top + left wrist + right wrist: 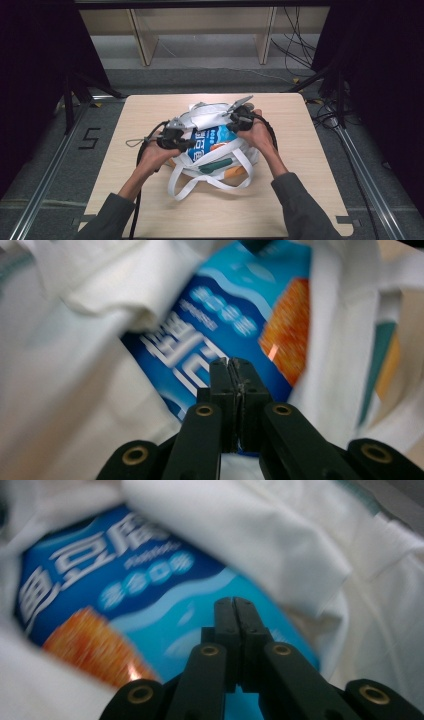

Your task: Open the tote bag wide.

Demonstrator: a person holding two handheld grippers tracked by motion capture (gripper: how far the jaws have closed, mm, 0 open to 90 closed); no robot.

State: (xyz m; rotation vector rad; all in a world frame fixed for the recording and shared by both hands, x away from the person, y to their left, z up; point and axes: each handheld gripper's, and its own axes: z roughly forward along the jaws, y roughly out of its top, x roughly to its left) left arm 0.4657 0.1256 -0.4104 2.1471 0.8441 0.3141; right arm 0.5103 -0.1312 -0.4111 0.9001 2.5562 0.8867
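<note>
White script, seemingly Korean but too blurred to read, runs across the blue packet in the bag mid-desk. A black "5" marks the floor beside the desk's left edge.

The person wears dark grey-green long sleeves, pushed back from the wrists. Each hand carries black tongs topped by a grey three-cornered plate, a black cable trailing toward six o'clock. Up close, the black jaws show brass-coloured rivets.
</note>
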